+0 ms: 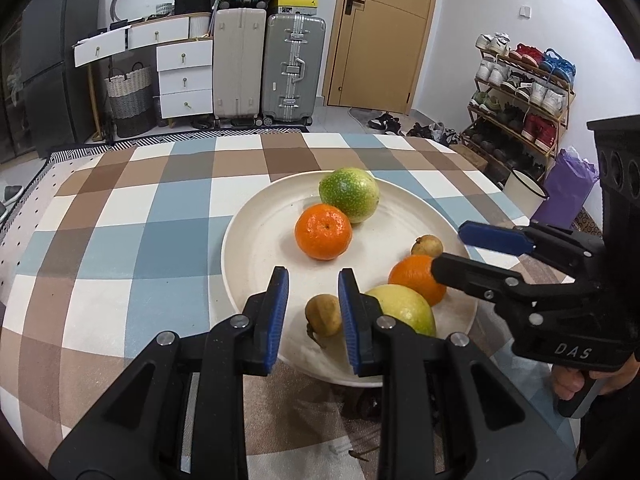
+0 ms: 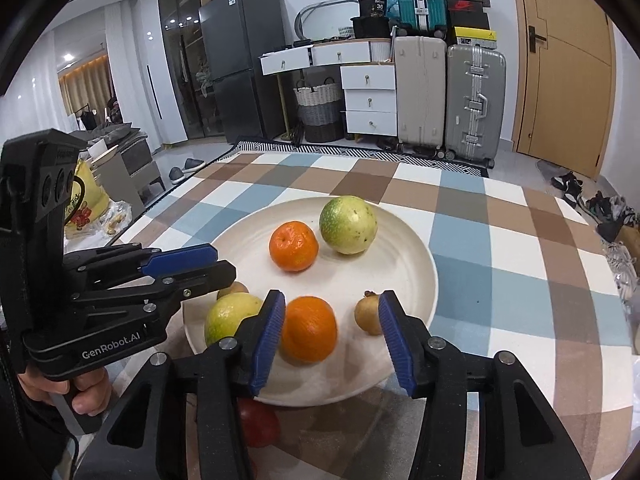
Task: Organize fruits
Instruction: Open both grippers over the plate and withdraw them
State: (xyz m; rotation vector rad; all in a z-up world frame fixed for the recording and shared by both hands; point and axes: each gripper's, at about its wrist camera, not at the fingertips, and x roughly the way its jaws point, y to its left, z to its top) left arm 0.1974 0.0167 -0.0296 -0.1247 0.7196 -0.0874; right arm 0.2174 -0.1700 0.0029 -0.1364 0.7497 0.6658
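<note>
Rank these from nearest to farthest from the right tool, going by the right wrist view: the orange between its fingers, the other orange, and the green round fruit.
1. Smooth orange, between the right tool's fingers, at the white plate's near edge.
2. Dimpled orange mandarin, mid-plate, slightly left.
3. Green speckled round fruit, beside the mandarin, toward the plate's far rim.

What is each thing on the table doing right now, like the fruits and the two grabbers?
Plate: flat on the checked cloth, holding six fruits.
Far orange: resting free, beside the green fruit.
Near orange: on the plate, between the right grabber's open jaws, not squeezed.
Yellow fruit: lying at the plate's near edge.
Two small brown fruits: loose on the plate.
Left grabber: shut, empty.
Drawers: some pulled open.
</note>
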